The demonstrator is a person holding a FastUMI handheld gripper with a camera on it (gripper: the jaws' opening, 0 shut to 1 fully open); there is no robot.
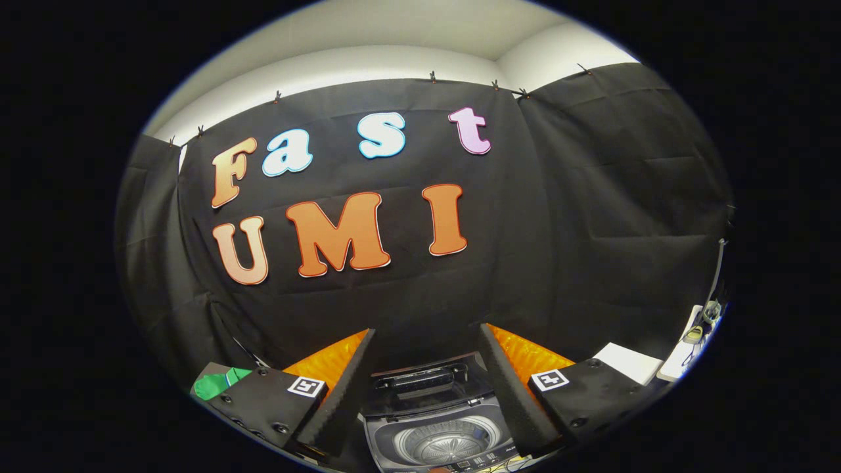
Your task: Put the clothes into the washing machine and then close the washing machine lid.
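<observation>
Hovering above the washing machine [437, 427] with the gripper [427, 378] fingers spread wide and nothing between them, probably lined up to look for the clothes. The machine sits low between the fingers, lid [420, 387] propped up behind, ribbed drum looking empty as far as I can tell.

grey washing machine [433, 433] with silver drum [447, 443], black lid [420, 387]; green cloth [217, 384].
</observation>
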